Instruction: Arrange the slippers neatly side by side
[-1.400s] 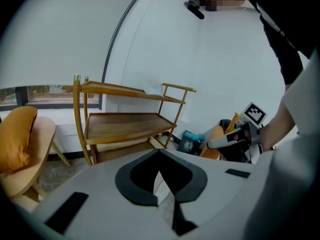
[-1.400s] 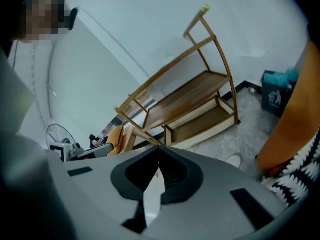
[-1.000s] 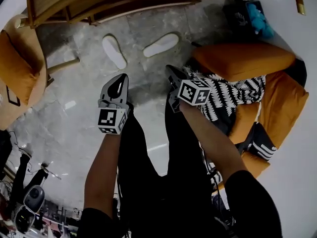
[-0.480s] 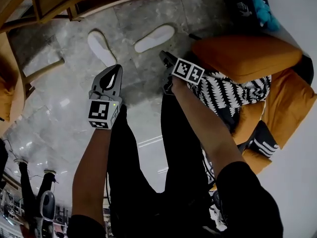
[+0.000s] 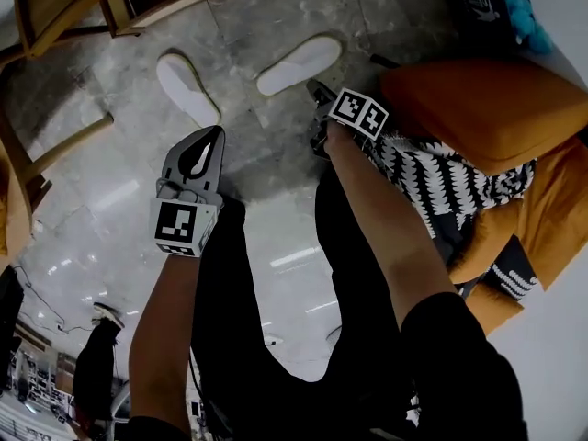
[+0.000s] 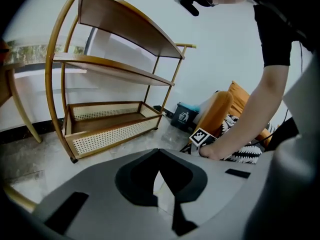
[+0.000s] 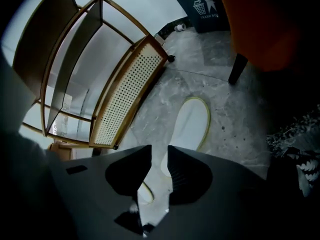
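Two white slippers lie apart on the grey marble floor, the left slipper (image 5: 186, 88) angled away from the right slipper (image 5: 299, 64). My left gripper (image 5: 217, 134) hangs shut and empty short of the left slipper; in the left gripper view its jaws (image 6: 159, 152) meet at the tips. My right gripper (image 5: 316, 88) points steeply down just beside the right slipper's near end. Its jaws (image 7: 159, 152) have just been closing a little and stand open. Nothing is gripped; the right slipper (image 7: 192, 123) lies on the floor beyond the gap.
A wood and rattan shelf rack (image 5: 138, 3) (image 6: 107, 119) (image 7: 127, 99) stands behind the slippers. An orange cushion seat (image 5: 487, 108) with a black-and-white patterned throw (image 5: 432, 177) is at the right. A dark bin (image 7: 207, 6) stands behind it. A wooden chair leg (image 5: 69, 145) crosses at the left.
Both grippers have sunk toward the floor. The right one dropped further, rolled, and now sits beside the right slipper's near end. The slippers look closer.
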The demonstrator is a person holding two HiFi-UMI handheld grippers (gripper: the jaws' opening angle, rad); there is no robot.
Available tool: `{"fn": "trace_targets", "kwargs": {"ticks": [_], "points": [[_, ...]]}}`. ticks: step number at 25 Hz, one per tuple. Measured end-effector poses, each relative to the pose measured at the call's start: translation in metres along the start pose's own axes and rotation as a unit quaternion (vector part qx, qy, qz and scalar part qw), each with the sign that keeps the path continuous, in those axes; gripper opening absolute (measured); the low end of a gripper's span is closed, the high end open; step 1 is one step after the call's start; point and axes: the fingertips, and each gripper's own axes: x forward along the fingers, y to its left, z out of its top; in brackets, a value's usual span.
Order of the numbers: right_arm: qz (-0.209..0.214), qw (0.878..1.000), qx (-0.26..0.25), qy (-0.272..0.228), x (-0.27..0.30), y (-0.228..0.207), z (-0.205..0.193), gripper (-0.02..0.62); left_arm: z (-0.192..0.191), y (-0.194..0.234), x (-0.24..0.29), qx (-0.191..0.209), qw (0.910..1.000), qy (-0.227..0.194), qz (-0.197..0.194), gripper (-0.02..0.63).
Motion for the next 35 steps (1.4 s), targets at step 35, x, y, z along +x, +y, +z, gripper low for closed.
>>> {"fn": "trace_targets", "kwargs": {"ticks": [35], "points": [[-0.06, 0.989, -0.138, -0.007, 0.06, -0.012, 0.024, 0.041, -0.085, 0.034, -0.001, -0.067, 0.9974, 0.022, 0.016, 0.015]]}}
